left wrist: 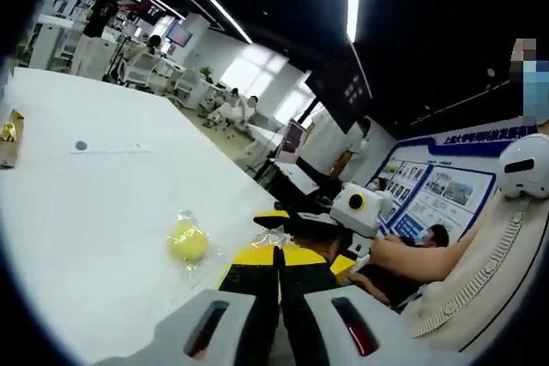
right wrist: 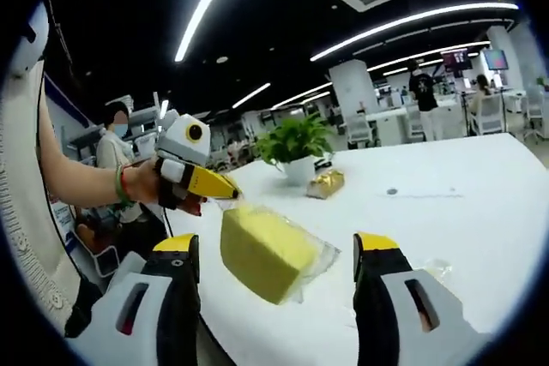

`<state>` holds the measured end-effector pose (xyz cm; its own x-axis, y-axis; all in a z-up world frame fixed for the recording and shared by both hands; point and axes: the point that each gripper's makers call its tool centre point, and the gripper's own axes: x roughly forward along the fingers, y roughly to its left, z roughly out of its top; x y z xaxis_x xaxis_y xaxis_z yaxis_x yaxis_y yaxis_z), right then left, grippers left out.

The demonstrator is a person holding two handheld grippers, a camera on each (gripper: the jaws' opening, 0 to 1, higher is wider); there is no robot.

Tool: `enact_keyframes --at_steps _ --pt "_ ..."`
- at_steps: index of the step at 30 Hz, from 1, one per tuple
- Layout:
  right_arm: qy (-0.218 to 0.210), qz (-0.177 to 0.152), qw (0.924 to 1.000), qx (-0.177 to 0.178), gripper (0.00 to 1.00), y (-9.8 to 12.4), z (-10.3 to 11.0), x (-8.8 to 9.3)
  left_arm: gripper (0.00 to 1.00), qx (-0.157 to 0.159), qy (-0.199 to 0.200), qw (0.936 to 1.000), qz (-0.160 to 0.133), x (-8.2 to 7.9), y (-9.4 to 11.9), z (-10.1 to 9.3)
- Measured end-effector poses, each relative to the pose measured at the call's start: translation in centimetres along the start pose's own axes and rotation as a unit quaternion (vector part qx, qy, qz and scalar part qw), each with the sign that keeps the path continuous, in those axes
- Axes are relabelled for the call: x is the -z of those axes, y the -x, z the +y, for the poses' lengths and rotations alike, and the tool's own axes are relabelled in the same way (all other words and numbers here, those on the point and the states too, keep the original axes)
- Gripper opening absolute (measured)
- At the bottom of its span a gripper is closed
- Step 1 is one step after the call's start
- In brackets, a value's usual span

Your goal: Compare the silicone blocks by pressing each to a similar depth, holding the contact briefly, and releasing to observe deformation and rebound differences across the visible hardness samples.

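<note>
Right gripper view: a pale yellow rectangular silicone block in clear plastic wrap (right wrist: 268,252) hangs above the edge of the white table (right wrist: 446,186), pinched at its top corner by the left gripper (right wrist: 230,192), jaws clenched on the wrap. The right gripper (right wrist: 279,297) stands released, its jaws wide on either side of the block without touching it. A small round yellow wrapped sample (left wrist: 188,241) lies on the table; a potted green plant (right wrist: 296,150) and a gold box (right wrist: 327,183) sit farther back.

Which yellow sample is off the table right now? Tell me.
The wrapped yellow block, hanging by its wrapper from the left gripper. The round yellow ball lies on the white table.
</note>
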<state>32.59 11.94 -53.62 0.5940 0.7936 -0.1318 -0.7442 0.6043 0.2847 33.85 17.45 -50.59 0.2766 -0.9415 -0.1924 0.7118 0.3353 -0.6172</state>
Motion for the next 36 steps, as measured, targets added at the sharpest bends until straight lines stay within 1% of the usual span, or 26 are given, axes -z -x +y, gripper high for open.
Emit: enact_keyframes --at_steps 3,5,6,8,9,11,14,16,18,19,20,21,25,26,27,29,31,34,36 --pt "-0.014 0.000 0.9995 0.027 0.73 1.4 -0.8 0.9 0.00 -0.008 0.007 0.9999 -0.005 0.1 -0.1 1.0" --pt "-0.023 -0.003 0.9989 0.040 0.74 2.2 -1.0 1.3 0.00 -0.017 0.013 0.9997 -0.008 0.1 -0.3 1.8" --pt "-0.030 -0.002 0.9986 0.044 0.73 2.7 -1.1 1.6 0.00 -0.019 0.023 0.9995 -0.010 0.1 -0.4 2.3" --pt "-0.057 -0.004 0.9965 0.061 0.72 4.1 -1.5 2.2 0.00 -0.022 0.024 0.9994 -0.011 0.1 -0.6 2.9" --pt "-0.061 -0.006 0.9955 0.073 0.72 4.7 -1.8 2.4 0.00 -0.023 0.026 0.9994 -0.010 0.1 -0.7 3.1" --pt "-0.073 -0.016 0.9917 0.104 0.72 6.7 -2.4 2.7 0.00 -0.025 0.027 0.9993 -0.009 0.2 -1.1 3.8" --pt "-0.079 -0.017 0.9880 0.131 0.71 8.7 -3.0 3.2 0.00 -0.026 0.037 0.9989 -0.007 0.6 -1.7 4.9" --pt "-0.081 -0.009 0.9863 0.143 0.71 9.8 -3.2 3.7 0.00 -0.033 0.043 0.9985 -0.001 1.2 -2.1 5.9" --pt "-0.074 -0.003 0.9857 0.152 0.70 10.5 -3.1 4.0 0.00 -0.041 0.048 0.9980 0.003 2.0 -2.6 6.9" --pt "-0.072 0.000 0.9853 0.155 0.69 10.7 -3.1 4.1 0.00 -0.042 0.063 0.9971 0.010 2.5 -2.7 7.3" --pt "-0.072 0.001 0.9849 0.158 0.69 11.0 -3.1 4.2 0.00 -0.045 0.065 0.9968 0.010 2.9 -2.9 7.9" --pt "-0.070 0.005 0.9843 0.162 0.69 11.3 -3.0 4.3 0.00 -0.051 0.082 0.9951 0.019 3.7 -3.1 8.5" --pt "-0.079 0.009 0.9813 0.176 0.68 12.1 -2.8 4.8 0.00 -0.055 0.100 0.9931 0.027 4.9 -3.5 9.9" --pt "-0.080 0.011 0.9805 0.179 0.68 12.2 -2.8 4.9 0.00 -0.040 0.116 0.9923 0.009 4.3 -3.6 9.7" --pt "-0.084 0.016 0.9797 0.181 0.67 12.3 -2.9 5.1 0.00 -0.048 0.127 0.9907 -0.001 4.0 -3.5 10.3" --pt "-0.088 0.021 0.9788 0.184 0.67 12.3 -2.9 5.4 0.00 -0.059 0.116 0.9916 -0.002 3.7 -3.4 11.2" --pt "-0.083 0.029 0.9790 0.184 0.67 12.0 -2.9 5.5 0.00 -0.068 0.120 0.9904 -0.012 3.1 -3.2 12.3" --pt "-0.078 0.036 0.9796 0.181 0.66 11.7 -3.0 5.3 0.00 -0.079 0.119 0.9896 -0.016 2.6 -3.0 14.1" --pt "-0.087 0.047 0.9794 0.176 0.65 11.5 -3.2 5.7 0.00 -0.085 0.124 0.9885 -0.018 2.4 -3.0 15.3"
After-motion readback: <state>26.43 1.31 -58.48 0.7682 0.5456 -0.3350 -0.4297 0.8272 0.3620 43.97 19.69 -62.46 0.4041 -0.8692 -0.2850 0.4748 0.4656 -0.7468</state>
